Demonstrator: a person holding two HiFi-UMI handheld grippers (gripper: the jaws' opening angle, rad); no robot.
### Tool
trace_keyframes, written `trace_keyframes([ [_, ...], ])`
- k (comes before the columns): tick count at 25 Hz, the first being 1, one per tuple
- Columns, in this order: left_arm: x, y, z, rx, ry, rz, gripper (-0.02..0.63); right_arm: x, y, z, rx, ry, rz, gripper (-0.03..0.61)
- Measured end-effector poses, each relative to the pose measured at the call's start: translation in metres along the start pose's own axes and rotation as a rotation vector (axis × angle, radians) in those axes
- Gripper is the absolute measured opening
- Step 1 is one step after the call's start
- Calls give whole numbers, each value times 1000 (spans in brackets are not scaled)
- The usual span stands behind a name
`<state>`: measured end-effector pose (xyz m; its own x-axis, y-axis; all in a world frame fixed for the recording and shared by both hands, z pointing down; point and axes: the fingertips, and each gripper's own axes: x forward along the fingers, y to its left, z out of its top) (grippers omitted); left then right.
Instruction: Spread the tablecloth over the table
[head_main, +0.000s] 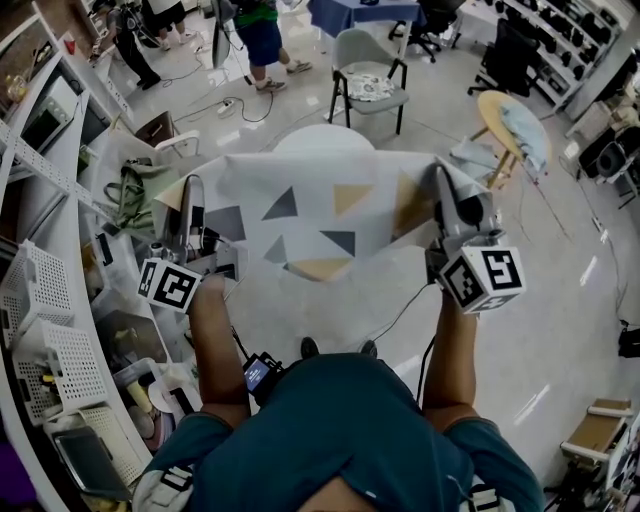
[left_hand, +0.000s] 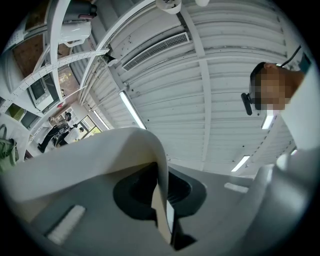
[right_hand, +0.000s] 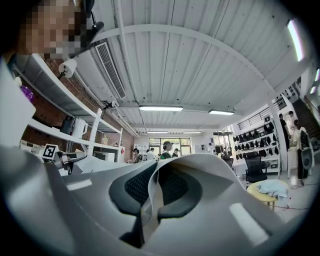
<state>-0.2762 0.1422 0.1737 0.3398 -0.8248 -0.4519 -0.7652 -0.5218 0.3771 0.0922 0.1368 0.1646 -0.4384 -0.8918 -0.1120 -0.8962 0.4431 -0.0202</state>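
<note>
The tablecloth (head_main: 320, 215), white with grey and tan triangles, hangs stretched in the air between my two grippers. Beyond it, the rim of a round white table (head_main: 325, 138) shows above the cloth's far edge. My left gripper (head_main: 188, 198) is shut on the cloth's left corner, and my right gripper (head_main: 441, 185) is shut on its right corner. In the left gripper view the tablecloth (left_hand: 100, 155) arches up out of the left gripper (left_hand: 161, 192). In the right gripper view a fold of tablecloth (right_hand: 200, 165) is pinched in the right gripper (right_hand: 151, 192).
A grey chair (head_main: 367, 72) stands behind the round table. A small yellow round table (head_main: 512, 125) with a cloth on it is at the right. White shelving (head_main: 50, 300) with baskets lines the left side. People (head_main: 262, 35) stand at the back. Cables lie on the floor.
</note>
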Motion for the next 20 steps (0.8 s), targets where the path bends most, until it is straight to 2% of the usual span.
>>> trace_keyframes([
  [11, 2, 34, 11, -33, 15, -55, 0, 15, 27, -9, -7, 11, -56, 20],
  [20, 25, 31, 2, -24, 3, -49, 0, 29, 3, -9, -7, 9, -42, 20],
])
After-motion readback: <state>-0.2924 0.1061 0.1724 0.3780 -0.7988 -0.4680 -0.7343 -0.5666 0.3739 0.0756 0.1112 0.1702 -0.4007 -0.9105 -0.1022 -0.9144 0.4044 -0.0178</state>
